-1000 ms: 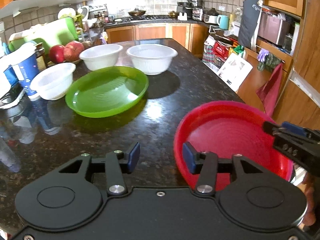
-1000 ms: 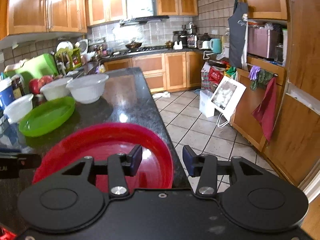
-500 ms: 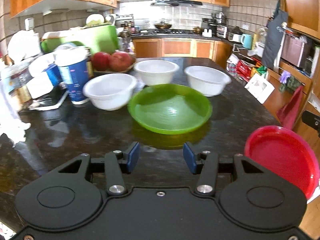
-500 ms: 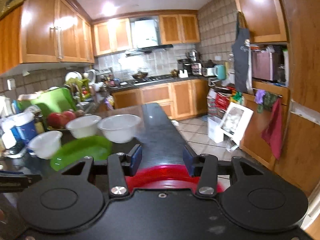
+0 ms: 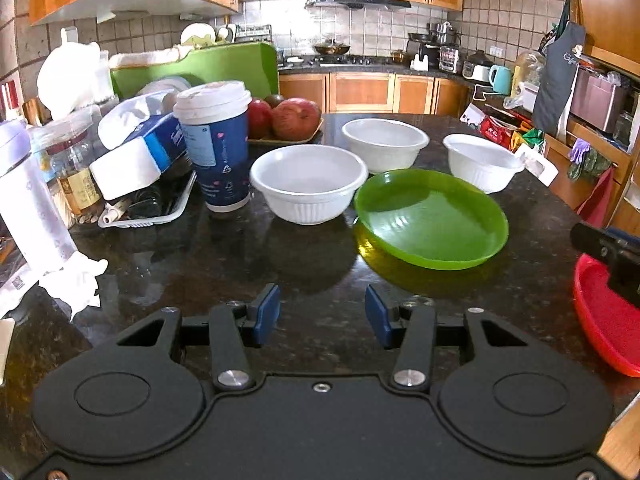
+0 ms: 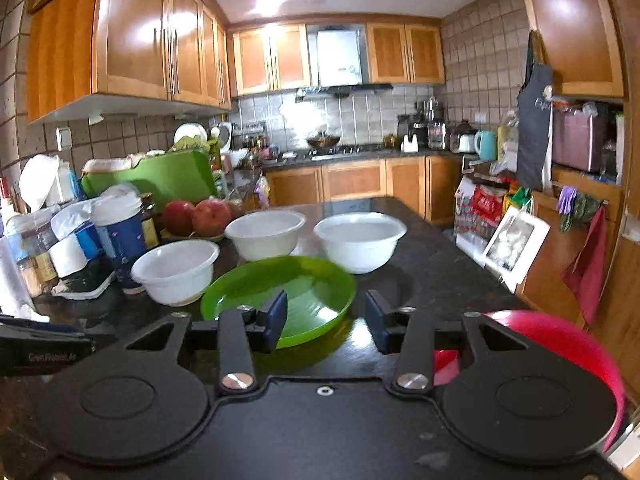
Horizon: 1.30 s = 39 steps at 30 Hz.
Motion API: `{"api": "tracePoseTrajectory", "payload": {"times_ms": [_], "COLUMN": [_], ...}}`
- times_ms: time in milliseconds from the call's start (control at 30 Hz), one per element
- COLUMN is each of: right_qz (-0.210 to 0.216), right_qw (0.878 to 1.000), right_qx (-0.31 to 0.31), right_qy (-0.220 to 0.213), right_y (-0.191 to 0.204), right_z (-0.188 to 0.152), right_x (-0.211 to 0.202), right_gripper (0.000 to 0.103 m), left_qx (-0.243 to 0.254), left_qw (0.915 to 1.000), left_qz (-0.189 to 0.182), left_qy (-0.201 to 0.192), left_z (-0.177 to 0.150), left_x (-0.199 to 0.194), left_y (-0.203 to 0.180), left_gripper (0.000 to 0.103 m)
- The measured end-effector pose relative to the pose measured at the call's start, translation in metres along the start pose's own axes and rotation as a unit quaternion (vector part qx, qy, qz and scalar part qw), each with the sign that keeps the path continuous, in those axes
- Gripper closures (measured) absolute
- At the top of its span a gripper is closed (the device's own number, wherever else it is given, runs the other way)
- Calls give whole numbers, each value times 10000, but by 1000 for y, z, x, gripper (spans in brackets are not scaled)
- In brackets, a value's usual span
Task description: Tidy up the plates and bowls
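Observation:
A green plate [image 5: 430,220] [image 6: 304,288] lies on the dark granite counter [image 5: 200,248], with three white bowls [image 5: 308,184] [image 5: 384,142] [image 5: 482,160] around its far side. A red plate [image 5: 604,320] [image 6: 560,332] sits at the counter's near right edge. My left gripper [image 5: 322,312] hovers over bare counter short of the nearest bowl, its jaws closing slightly on nothing. My right gripper [image 6: 326,316] hangs just before the green plate with the red plate low to its right; its jaws are closing, with nothing between them. The right gripper [image 5: 608,256] also shows at the left wrist view's right edge.
A blue paper cup [image 5: 216,148], a tissue box [image 5: 136,148], jars and a white bottle [image 5: 24,200] crowd the counter's left side. Apples [image 5: 294,118] sit on a tray behind the bowls. A crumpled tissue [image 5: 76,280] lies near left. The counter ends at the right, above tiled floor.
Both grippers have swung left, away from the red plate, which slid to the right edge of each view. The green plate and bowls now lie ahead. The right jaws have narrowed a little.

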State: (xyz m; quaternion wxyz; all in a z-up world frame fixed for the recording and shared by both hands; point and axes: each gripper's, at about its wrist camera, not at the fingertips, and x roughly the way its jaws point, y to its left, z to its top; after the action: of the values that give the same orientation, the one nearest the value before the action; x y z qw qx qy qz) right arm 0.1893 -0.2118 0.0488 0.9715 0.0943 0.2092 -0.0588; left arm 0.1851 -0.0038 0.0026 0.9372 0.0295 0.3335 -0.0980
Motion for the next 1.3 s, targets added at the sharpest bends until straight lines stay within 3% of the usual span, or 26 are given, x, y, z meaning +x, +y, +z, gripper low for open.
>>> {"api": "tracePoseTrajectory", "payload": {"times_ms": [167, 467, 1000, 1300], "right_qz": [-63, -284, -481, -469], "right_qw": [9997, 9985, 9885, 9852], "right_qx": [112, 63, 63, 14], "right_qy": [220, 474, 1433, 1648], "right_y": [6, -5, -28, -25], "right_z": [5, 26, 41, 41], "right_x": [22, 87, 172, 190], "right_gripper": [65, 71, 74, 74], "left_qx": [10, 37, 187, 202], "left_qw": [9999, 10000, 9952, 9942], "left_qz": [-106, 15, -41, -75], "left_qy": [58, 45, 955, 1049], "left_z": [9, 38, 56, 58], "left_x": [15, 54, 124, 137], "left_y": [7, -10, -36, -39], "left_gripper": [52, 56, 60, 60]}}
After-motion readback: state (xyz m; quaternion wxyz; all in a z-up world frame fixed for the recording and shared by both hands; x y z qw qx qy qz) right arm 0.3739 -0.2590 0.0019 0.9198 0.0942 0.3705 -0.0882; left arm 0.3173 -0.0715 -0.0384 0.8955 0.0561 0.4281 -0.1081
